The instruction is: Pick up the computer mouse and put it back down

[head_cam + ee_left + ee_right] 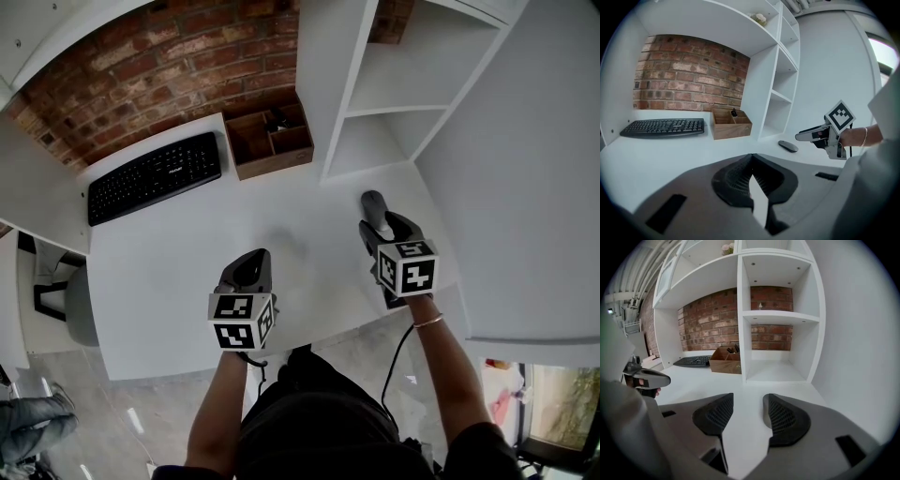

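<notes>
Far left on the white desk (178, 281): black keyboard (155, 176), set back by the brick wall (159, 66). Next, L gripper (251, 264) hangs over bare desk near the front edge, well apart from everything. Its own view shows the jaws together at the tips w/ nothing in them. It looks idle, no part in the job as far as I can judge. Past it, at the back, a wooden organiser (270, 141) w/ some dark items in one compartment, then the white shelf unit (375, 103).

Task item: computer mouse (374, 206), dark grey, lies flat on the desk in front of the shelf unit, right-hand side. R gripper (380, 228) is just behind & above it. L gripper view shows it in the air over the mouse, not touching. Its own view: jaws apart, only bare desk btwn the pads, mouse not in that view.

Progress, my read: mouse is down and nothing holds it. Can't tell from this alone if the lift is yet to come or already done. If yet to come: lower R jaws round the mouse, close, raise, set back. If done: nothing left but to back off.
</notes>
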The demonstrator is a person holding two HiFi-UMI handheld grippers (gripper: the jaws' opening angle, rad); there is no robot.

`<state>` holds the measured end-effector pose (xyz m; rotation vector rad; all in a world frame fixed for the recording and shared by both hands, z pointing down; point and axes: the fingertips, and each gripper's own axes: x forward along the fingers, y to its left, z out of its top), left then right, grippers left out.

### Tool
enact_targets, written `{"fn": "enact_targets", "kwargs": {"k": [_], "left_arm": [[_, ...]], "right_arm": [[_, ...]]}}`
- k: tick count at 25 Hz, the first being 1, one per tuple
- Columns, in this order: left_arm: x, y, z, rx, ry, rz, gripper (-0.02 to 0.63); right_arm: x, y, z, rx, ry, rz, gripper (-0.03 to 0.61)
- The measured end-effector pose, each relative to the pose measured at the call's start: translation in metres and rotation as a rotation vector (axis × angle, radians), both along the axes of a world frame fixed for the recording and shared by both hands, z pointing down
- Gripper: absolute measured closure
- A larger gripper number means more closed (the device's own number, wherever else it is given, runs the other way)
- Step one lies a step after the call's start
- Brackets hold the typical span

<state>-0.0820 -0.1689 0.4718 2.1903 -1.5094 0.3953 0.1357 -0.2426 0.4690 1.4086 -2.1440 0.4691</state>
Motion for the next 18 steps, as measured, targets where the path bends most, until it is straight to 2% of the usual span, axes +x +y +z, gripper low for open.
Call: {"fn": "enact_targets", "kwargs": {"k": [2,5,13,18], "left_arm": [[-0.001,0.003,-0.002,0.006,0.001,-0.003,0.604],[-0.003,0.008,-0.006,0.013,0.007,-0.009,0.604],[-0.011,0.023,-0.014,0.025,0.008,-0.013,0.604],[-0.017,0.033,-0.018,0.039,0.006,-0.017,0.604]], "right_arm": [[-0.002,0.008,-0.006,0.019,-0.005,0.002,0.377],[-0.005,0.020,-0.012,0.027,-0.005,-0.006,0.391],[-0.023,0.053,-0.035,0.080,-0.035,-0.002,0.502],[-0.039,0.073,-0.045,0.111,-0.062,-0.012,0.548]]}}
